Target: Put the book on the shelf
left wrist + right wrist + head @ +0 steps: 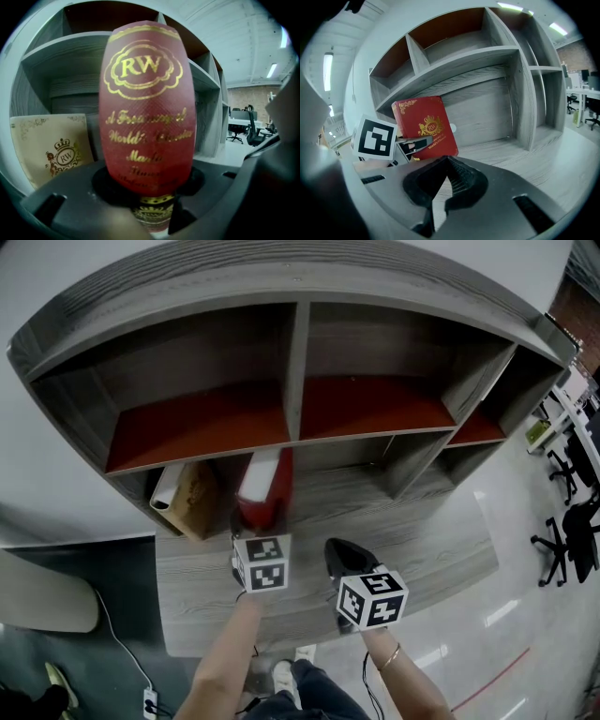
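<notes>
A red book (265,486) with gold lettering stands upright at the front of the lower left compartment of the grey wooden shelf (296,362). My left gripper (253,523) is shut on the book's lower spine edge. In the left gripper view the spine (146,108) fills the middle, and the left gripper (150,213) clamps its bottom. In the right gripper view the red book (424,125) leans slightly, with the left gripper's marker cube (375,137) beside it. My right gripper (343,557) hovers to the right over the shelf's base board, and the right gripper (438,199) is shut on nothing.
A beige book (195,498) and a white one (167,486) lean in the same compartment, left of the red book; the beige book (51,145) shows a crown emblem. The upper compartments have red floors (202,427). Office chairs (572,531) stand far right.
</notes>
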### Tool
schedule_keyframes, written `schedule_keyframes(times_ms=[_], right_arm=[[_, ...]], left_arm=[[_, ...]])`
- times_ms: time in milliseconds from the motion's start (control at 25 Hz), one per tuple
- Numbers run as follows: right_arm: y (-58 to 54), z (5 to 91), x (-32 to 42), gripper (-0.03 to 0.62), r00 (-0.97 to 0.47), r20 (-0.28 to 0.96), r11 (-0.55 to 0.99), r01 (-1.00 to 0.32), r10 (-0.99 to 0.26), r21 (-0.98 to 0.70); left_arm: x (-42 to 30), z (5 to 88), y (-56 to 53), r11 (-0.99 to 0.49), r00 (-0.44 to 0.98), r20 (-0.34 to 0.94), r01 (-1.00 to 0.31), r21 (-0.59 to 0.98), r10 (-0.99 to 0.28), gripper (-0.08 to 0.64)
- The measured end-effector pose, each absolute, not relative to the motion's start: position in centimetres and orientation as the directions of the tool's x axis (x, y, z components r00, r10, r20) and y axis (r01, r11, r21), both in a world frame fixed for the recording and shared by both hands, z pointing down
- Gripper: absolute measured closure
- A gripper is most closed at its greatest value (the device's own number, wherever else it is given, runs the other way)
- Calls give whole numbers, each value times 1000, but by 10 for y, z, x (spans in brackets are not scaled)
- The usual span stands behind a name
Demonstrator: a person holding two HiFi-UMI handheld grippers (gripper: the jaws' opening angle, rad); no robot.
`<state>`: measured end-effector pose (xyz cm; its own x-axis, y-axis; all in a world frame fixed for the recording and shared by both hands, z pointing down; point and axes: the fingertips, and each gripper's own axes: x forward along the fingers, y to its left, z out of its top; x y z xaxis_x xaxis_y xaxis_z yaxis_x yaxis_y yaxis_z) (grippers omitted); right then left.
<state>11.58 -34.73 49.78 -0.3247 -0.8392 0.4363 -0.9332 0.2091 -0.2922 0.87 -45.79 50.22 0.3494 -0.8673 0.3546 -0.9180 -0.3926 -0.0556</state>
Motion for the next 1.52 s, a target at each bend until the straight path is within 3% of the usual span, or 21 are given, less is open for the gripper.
schedule_keyframes(times_ms=[1200,1520], right_arm=[[-361,508,128,583,-336,455,193,-923,-825,-332],[-353,500,129,583,-321,443,181,-927,-837,-329]], left_arm=[[30,499,-492,-409,366,298,-908,-94,-882,339],[32,498,-481,-423,383,308,-903,-75,-871,270]])
